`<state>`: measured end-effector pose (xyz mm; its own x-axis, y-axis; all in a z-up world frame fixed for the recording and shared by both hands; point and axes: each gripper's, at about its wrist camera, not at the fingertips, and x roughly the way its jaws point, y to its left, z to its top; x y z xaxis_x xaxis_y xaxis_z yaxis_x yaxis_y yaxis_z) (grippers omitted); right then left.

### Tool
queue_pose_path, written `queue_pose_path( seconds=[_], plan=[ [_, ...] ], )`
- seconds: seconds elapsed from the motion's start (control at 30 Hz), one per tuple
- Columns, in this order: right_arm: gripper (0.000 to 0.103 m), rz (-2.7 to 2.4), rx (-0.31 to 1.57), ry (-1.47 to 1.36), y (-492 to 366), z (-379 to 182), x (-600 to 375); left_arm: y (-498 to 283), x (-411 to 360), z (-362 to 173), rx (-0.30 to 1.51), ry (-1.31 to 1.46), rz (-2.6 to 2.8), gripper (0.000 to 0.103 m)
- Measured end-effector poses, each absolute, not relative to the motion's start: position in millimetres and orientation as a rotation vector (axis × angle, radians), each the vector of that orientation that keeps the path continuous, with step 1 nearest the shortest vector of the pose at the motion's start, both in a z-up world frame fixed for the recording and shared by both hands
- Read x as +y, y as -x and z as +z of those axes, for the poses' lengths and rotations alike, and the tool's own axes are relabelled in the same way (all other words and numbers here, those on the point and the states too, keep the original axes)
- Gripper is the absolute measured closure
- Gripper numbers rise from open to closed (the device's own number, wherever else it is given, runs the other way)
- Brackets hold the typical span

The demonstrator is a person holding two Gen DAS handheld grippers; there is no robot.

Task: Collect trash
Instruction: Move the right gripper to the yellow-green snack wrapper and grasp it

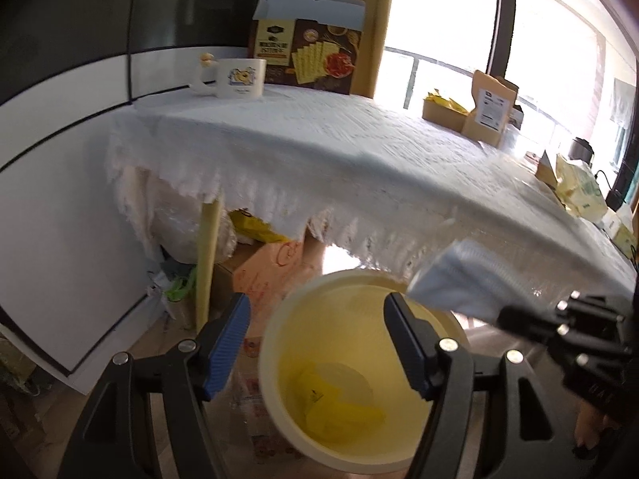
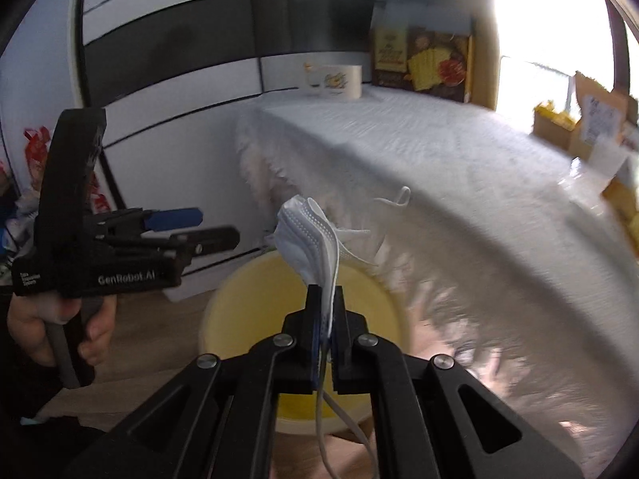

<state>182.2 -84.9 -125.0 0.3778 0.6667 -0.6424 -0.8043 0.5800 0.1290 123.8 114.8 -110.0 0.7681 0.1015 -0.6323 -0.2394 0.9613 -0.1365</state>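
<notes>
The right hand-held gripper [image 2: 324,303], clamped on the white face mask [image 2: 309,239], hangs directly over the yellow bin [image 2: 239,303] at lower centre, while the left hand-held gripper [image 1: 317,343] is wide open and empty.

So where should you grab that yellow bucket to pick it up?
Best by the rim. The bucket stands upright on the floor with its mouth open, and its wall looks too wide for the jaws, so only the thin rim would fit. Come from above with the open left gripper, one finger inside and one outside. The right gripper is busy holding the mask.
</notes>
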Motion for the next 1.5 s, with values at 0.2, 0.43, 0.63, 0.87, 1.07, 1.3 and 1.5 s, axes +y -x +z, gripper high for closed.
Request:
queue_pose_path(
  seconds=[0.2,0.43,0.63,0.87,1.07,1.3,1.5],
  plan=[
    [0.090,0.948,0.777,0.224,-188.9,-143.0,-71.5,-115.4,116.7,-96.4,0.651,0.197,0.209,0.033],
    [0.058,0.927,0.744,0.188,-185.6,-133.1,-84.9,-110.3,104.8,-81.3,0.625,0.170,0.203,0.033],
    [0.058,0.869,0.686,0.132,-186.4,-116.4,-118.8,-108.5,87.1,-65.4,0.597,0.145,0.181,0.033],
    [0.058,0.815,0.625,0.086,-186.6,-92.9,-156.7,-112.8,59.8,-51.8,0.573,0.113,0.152,0.033],
    [0.058,0.792,0.589,0.044,-186.8,-79.1,-185.9,-118.7,35.0,-41.8,0.552,0.077,0.131,0.033],
    [0.058,0.762,0.549,0.006,-187.9,-70.1,-216.5,-128.7,7.8,-30.9,0.532,0.047,0.104,0.033],
    [0.058,0.721,0.516,0.000,-189.4,-59.8,-243.0,-144.7,-16.4,-26.6,0.517,0.039,0.071,0.033]
  ],
)
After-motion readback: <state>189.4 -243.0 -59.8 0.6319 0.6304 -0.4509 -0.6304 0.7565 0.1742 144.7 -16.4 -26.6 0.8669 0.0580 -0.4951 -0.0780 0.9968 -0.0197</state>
